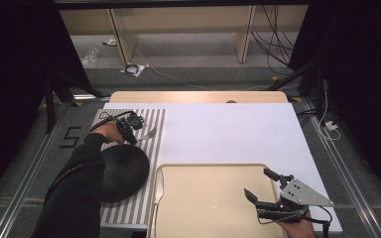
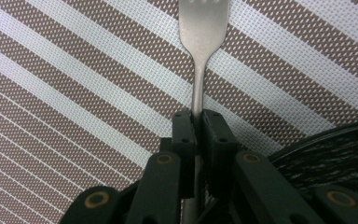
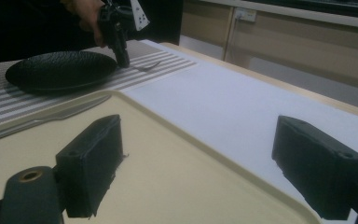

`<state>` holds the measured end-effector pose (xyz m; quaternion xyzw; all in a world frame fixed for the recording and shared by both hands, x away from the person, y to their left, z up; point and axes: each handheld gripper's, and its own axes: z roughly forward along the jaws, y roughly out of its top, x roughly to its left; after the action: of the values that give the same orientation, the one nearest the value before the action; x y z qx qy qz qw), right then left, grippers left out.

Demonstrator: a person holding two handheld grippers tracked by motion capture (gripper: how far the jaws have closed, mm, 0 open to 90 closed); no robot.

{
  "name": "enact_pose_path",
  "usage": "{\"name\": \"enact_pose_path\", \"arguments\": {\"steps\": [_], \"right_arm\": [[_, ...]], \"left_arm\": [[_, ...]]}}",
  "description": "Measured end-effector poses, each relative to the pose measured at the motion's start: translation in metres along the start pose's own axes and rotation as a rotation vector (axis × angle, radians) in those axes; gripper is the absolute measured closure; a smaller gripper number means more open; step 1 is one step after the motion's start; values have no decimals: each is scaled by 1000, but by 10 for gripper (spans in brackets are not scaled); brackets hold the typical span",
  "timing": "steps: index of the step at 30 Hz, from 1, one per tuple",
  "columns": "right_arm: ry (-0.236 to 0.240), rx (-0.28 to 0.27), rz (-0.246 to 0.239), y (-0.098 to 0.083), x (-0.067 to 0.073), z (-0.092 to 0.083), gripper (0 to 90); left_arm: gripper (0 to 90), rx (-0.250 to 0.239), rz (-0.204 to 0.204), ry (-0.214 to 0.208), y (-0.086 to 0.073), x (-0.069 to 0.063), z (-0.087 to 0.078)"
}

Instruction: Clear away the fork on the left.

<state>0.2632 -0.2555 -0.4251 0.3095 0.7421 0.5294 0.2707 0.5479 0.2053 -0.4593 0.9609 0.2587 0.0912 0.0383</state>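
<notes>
A silver fork [image 1: 151,133] lies on the striped placemat [image 1: 151,119], just beyond the black plate [image 1: 124,171]. My left gripper [image 1: 130,135] is shut on the fork's handle [image 2: 197,93], and the tines point away from the jaws. In the left gripper view the pads [image 2: 185,133] press on both sides of the handle, with the plate's rim [image 2: 335,154] at the lower right. My right gripper [image 1: 261,184] hovers open over the near right part of the beige tray [image 1: 213,218]. Its jaws stand wide apart with nothing between them [image 3: 196,154].
A table knife [image 1: 158,191] rests along the tray's left rim, seen also as a knife [image 3: 51,114] in the right gripper view. A white sheet [image 1: 228,134] covers the table behind the tray. The floor beyond carries cables and wooden shelving.
</notes>
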Motion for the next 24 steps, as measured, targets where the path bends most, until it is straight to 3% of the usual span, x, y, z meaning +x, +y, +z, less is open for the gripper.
{"name": "enact_pose_path", "arguments": {"steps": [7, 16, 24], "right_arm": [[-3, -2, 2, 0, 0, 0, 170], [-3, -3, 2, 0, 0, -1, 170], [-5, -1, 2, 0, 0, -1, 170]], "left_arm": [[843, -14, 7, 25, 2, -1, -1], [843, -64, -12, 131, 2, 4, -16], [843, -97, -39, 184, 3, 4, -33]]}}
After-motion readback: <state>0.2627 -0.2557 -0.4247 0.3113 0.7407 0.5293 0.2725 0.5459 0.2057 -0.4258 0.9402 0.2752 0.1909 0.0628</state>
